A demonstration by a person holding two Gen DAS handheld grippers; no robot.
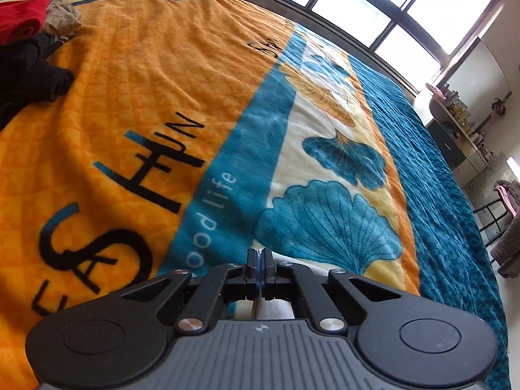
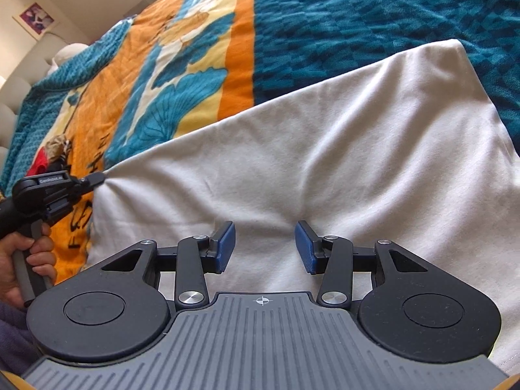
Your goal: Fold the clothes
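White shirt [image 2: 292,149] lies spread on the bed [image 2: 357,9], directly beneath the right tongs [image 2: 265,247] (blades apart, hovering). Left tongs [image 1: 260,261] pinch its edge, apparently to lift that side for a fold.

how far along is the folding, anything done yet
Early on. Nothing looks folded yet: the white shirt lies spread over the blanket. In hand: the left gripper is shut on the shirt's edge, pulling it taut, while the right gripper hovers open above the shirt's middle. Left: folding this shirt, then the red and black clothes pile further up the bed.
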